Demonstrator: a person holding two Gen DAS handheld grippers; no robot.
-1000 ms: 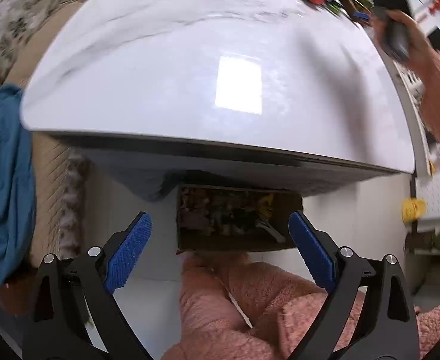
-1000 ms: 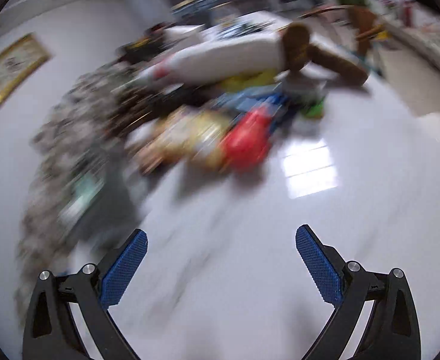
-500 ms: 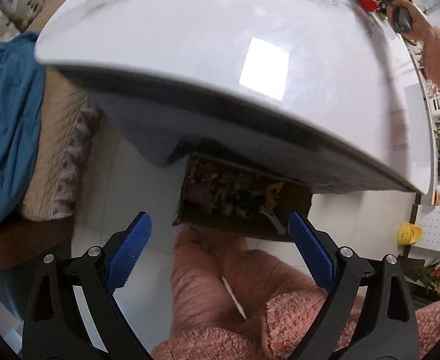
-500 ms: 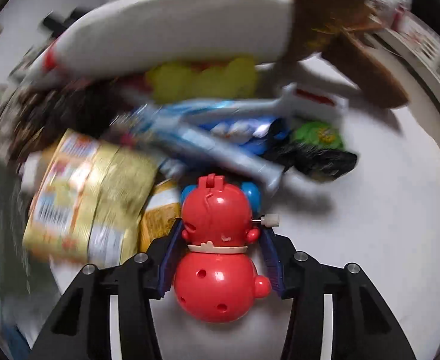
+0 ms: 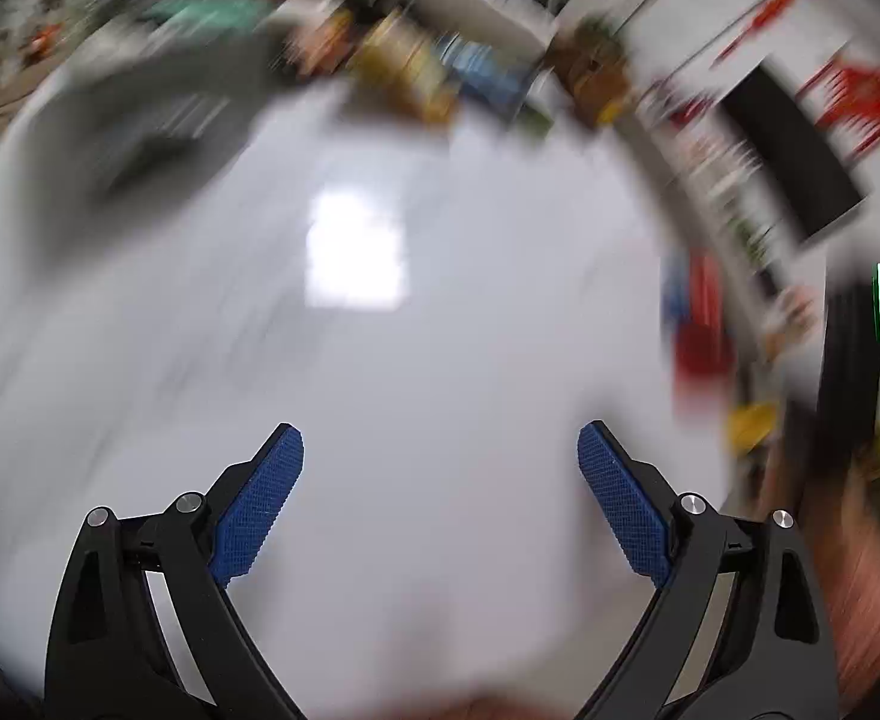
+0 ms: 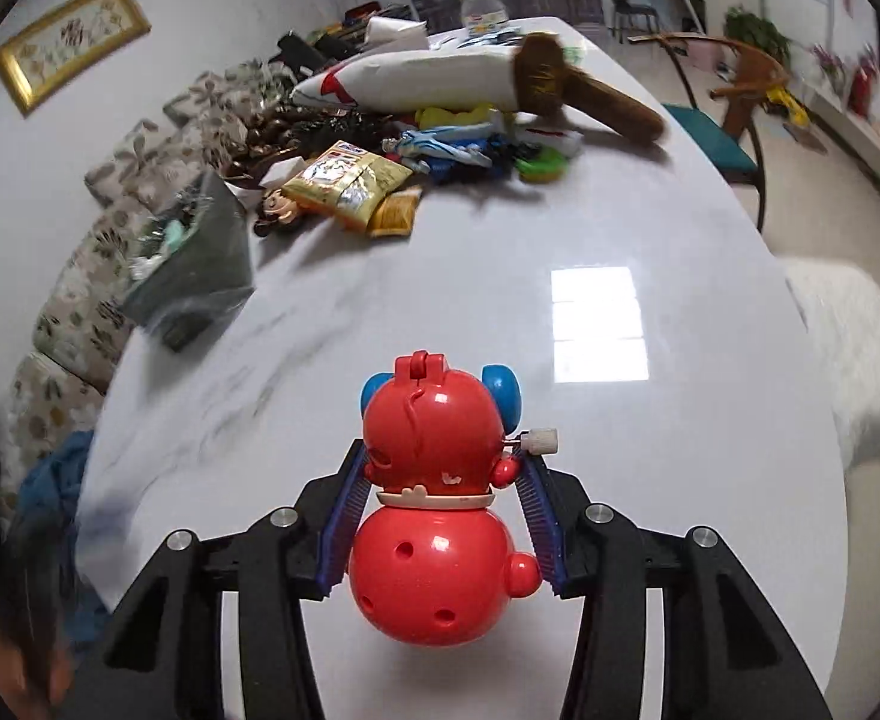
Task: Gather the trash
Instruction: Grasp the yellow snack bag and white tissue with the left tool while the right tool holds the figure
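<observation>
The right tool [image 6: 440, 516] pinches a red wind-up toy [image 6: 437, 510] between its pads, above the near part of the white worktop [image 6: 559, 228]. The left tool [image 5: 440, 480] is spread, nothing between its pads. Wrappers and packets [image 6: 350, 180] lie piled at the far end.

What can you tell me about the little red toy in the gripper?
The red toy looks like shiny hard plastic, built from two round balls: a head on a fatter body. It has blue ears, a small knob on top, a white collar, little holes in its belly and a pale wind-up key sticking out on one side. It stands upright, seen from behind, pinched at the neck between the blue pads of the right gripper, above the white table.
</observation>
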